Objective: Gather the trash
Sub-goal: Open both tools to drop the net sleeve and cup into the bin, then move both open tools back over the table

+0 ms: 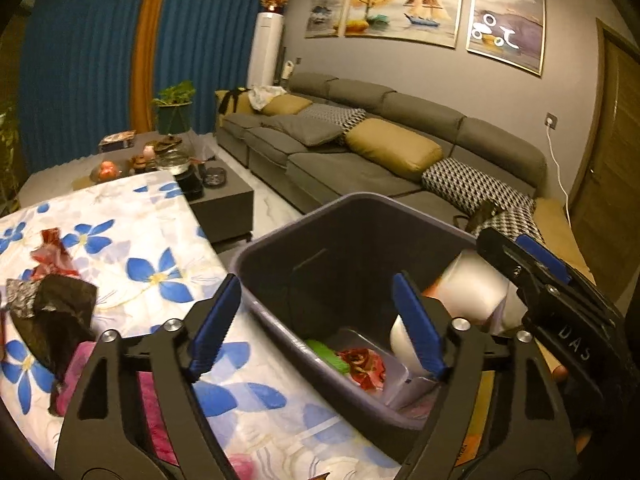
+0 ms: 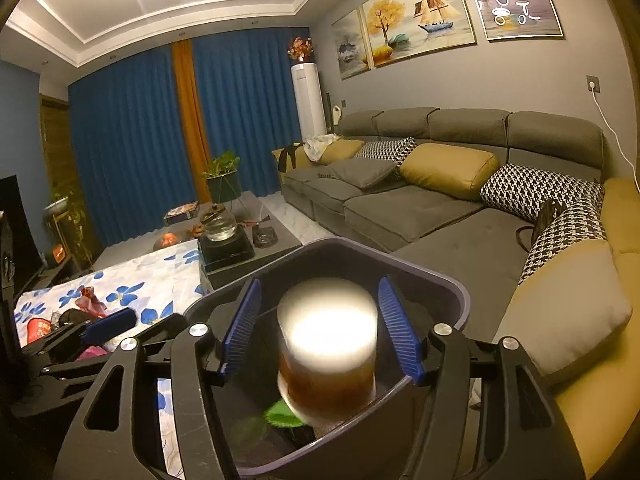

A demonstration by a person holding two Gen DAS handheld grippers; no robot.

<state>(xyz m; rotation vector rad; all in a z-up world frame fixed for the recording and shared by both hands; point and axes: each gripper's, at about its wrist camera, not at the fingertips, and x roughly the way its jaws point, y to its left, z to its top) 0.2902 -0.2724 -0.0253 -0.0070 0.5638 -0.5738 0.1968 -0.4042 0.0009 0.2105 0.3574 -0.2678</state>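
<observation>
A dark grey trash bin (image 1: 280,236) stands beside the flowered table (image 1: 132,248); it also shows in the right wrist view (image 2: 448,280). My right gripper (image 2: 320,324) is open above the bin. A blurred plastic cup (image 2: 328,344) with a white lid and brown liquid is between its fingers, apart from both pads, over the bin; it shows in the left wrist view (image 1: 472,284). My left gripper (image 1: 316,320) is open and empty over the bin's near rim. The bin holds a green piece (image 1: 324,354) and a red wrapper (image 1: 364,364). Black bag (image 1: 56,312) and red wrappers (image 1: 50,252) lie on the table.
A pink item (image 1: 80,376) lies at the table's near edge. A dark coffee table (image 2: 256,240) with a glass kettle (image 2: 218,226) stands behind. A grey sofa (image 2: 420,204) with cushions runs along the right wall.
</observation>
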